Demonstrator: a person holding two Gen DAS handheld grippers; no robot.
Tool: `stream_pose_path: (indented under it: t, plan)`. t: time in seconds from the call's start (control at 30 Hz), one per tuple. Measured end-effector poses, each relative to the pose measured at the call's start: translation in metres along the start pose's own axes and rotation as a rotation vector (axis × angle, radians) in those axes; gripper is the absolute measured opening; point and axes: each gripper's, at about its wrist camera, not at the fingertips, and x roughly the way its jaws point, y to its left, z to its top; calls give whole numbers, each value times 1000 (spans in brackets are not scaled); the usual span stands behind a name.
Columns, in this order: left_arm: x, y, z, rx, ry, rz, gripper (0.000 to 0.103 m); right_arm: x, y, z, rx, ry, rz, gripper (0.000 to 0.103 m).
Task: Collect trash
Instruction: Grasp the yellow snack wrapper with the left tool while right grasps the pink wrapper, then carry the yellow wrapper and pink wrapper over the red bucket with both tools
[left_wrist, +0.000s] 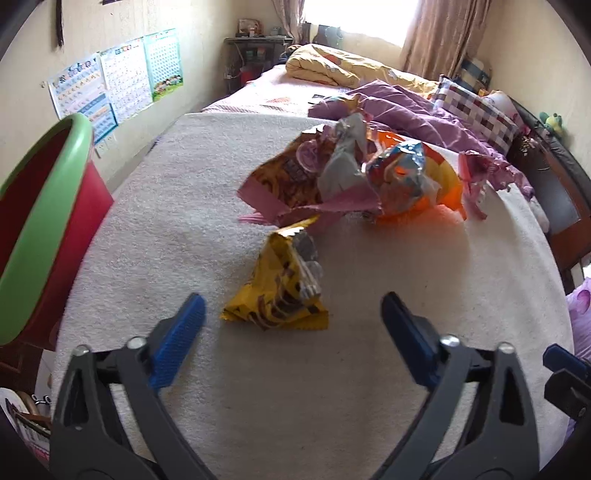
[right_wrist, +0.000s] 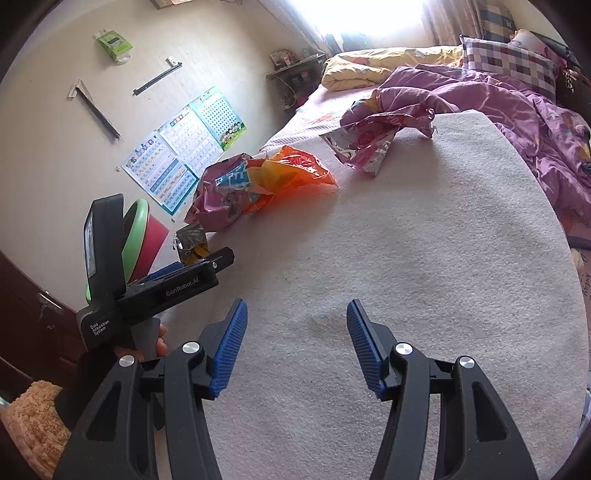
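Apparently barely begun: the yellow snack wrapper (left_wrist: 279, 291), crumpled wrapper pile (left_wrist: 354, 173) and pink wrapper (right_wrist: 365, 147) lie uncollected on the tabletop (left_wrist: 332, 387), left gripper (left_wrist: 293, 314) and right gripper (right_wrist: 297, 314) fingers both open, empty.

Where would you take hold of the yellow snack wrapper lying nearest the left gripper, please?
Probably at the raised, crumpled upper end of the yellow wrapper, coming down from above and the near side with the left gripper. That end stands up off the white mat, while the flat bottom edge hugs it.
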Motion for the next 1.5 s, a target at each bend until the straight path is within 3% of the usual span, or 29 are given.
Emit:
stream_pose_path:
  t: [0.07, 0.2, 0.43, 0.63, 0.8, 0.9, 1.03, 1.13, 1.37, 1.5]
  plan:
    - [-3, 3, 1, -5, -4, 0, 53, 2, -3, 4, -3, -2, -5, 55]
    - [-6, 8, 4, 25, 19, -88, 44, 7, -11, 20, -12, -16, -20, 55]
    - [-38, -2, -2, 101, -5, -80, 42, 21, -33, 86, -18, -99, -43, 55]
    - [-54, -4, -8, 92, -4, -82, 43, 54, -81, 146, 216, -114, -50, 62]
    - [-62, -4, -13, 78, -1, -70, 43, 86, -86, 170, 255, -84, -105, 64]
    - [-66, -3, -18, 69, 0, -67, 43, 107, -86, 171, 260, -45, -121, 65]
    - [-72, -1, -22, 68, -6, -63, 43, 118, -72, 163, 166, -19, -121, 36]
    - [-74, 3, -25, 61, -10, -63, 43, 111, -63, 156, 121, -16, -77, 25]
    - [-83, 6, -22, 70, -37, -99, 43, 53, -19, 125, -11, -71, -7, 24]
    - [-88, 11, -20, 78, -59, -117, 43, 15, 20, 88, -146, -128, -55, 25]
